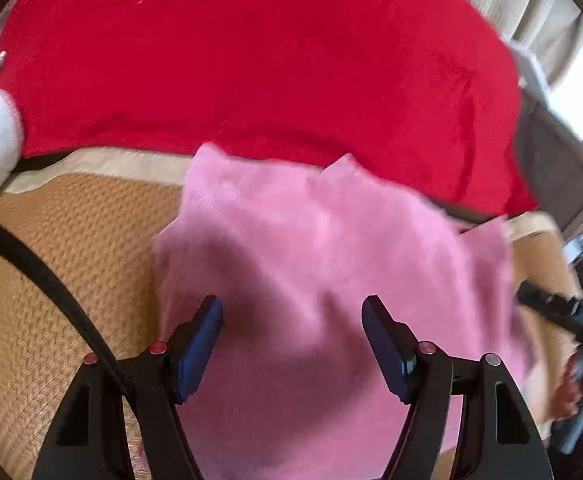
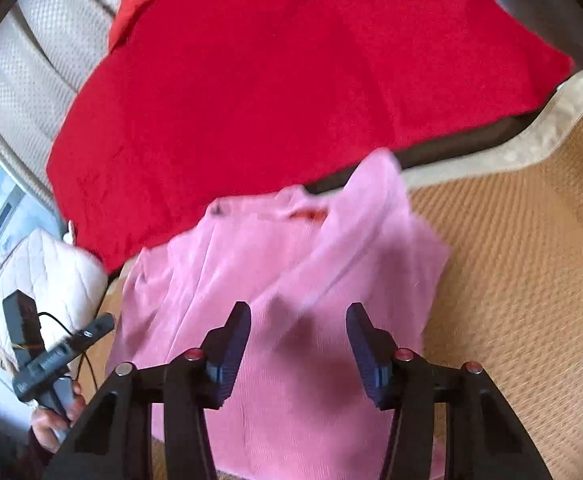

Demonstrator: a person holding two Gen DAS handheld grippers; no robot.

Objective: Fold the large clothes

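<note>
A pink knit garment [image 1: 323,264] lies folded on a woven tan mat [image 1: 51,280]; it also shows in the right wrist view [image 2: 291,280], with its neckline and orange label at the far end. My left gripper [image 1: 291,312] is open above the garment's near part, holding nothing. My right gripper [image 2: 297,318] is open above the garment, holding nothing. The other gripper shows at the right edge of the left wrist view [image 1: 571,320] and at the left edge of the right wrist view [image 2: 51,356].
A large red blanket [image 1: 251,72] lies beyond the mat, also in the right wrist view [image 2: 283,80]. A white quilted cushion [image 2: 47,276] sits at left. Beige upholstery [image 2: 31,52] is behind. A black strap [image 1: 43,276] crosses the left view.
</note>
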